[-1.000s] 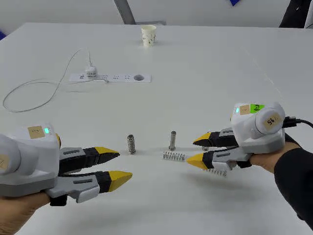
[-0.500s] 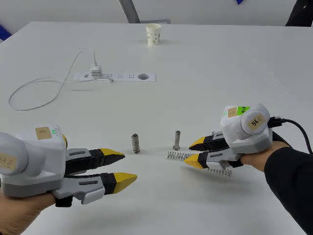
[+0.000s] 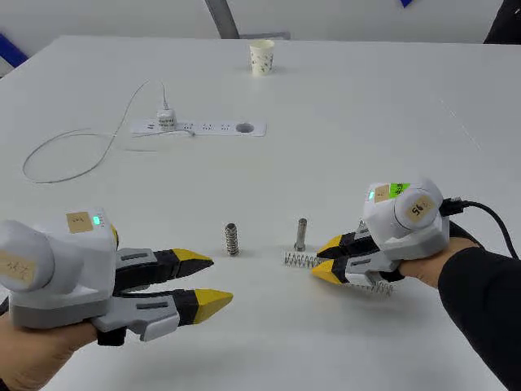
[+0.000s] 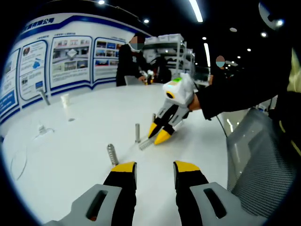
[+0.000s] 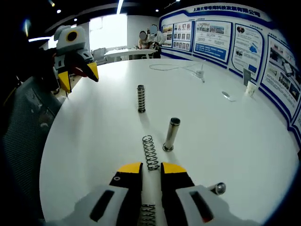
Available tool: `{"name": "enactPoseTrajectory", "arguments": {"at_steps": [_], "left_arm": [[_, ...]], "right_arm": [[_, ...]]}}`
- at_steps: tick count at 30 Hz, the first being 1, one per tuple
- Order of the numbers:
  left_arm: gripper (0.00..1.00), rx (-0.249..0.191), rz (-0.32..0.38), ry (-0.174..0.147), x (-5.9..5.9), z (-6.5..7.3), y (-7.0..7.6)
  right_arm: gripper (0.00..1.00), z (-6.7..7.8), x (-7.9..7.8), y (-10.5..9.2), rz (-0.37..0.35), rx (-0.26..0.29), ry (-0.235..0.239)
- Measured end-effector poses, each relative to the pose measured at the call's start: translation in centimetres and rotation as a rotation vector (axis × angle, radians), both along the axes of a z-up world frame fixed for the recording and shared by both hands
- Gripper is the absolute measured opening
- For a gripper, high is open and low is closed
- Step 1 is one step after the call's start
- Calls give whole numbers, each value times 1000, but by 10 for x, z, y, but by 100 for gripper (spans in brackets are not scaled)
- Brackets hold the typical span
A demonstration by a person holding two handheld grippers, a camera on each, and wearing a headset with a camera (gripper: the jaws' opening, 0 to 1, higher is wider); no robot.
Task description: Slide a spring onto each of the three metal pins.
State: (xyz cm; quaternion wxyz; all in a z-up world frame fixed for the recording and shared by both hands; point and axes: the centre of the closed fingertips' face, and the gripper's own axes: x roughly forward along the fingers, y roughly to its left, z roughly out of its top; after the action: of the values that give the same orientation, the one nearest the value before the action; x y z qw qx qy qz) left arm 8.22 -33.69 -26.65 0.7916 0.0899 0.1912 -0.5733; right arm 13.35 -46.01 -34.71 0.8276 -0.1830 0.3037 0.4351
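Bare pin (image 3: pixel 301 234) stands beside loose spring (image 3: pixel 299 260) (power strip (image 3: pixel 203 128) far).

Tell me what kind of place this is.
Probably an office lab or demo room: a large white table, information boards along the wall, and storage shelves behind.

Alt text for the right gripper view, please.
The right tongs straddle the end of a loose spring lying on the white table. Beyond stands a bare pin; farther off, another pin wears a spring.
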Motion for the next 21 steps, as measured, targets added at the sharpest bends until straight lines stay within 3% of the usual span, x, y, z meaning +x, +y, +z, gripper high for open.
{"name": "enactPoseTrajectory", "arguments": {"at_steps": [21], "left_arm": [[31,15,-19,-3,1,-3,-6]], "right_arm": [[11,-2,-5,2,-3,4,25]]}}
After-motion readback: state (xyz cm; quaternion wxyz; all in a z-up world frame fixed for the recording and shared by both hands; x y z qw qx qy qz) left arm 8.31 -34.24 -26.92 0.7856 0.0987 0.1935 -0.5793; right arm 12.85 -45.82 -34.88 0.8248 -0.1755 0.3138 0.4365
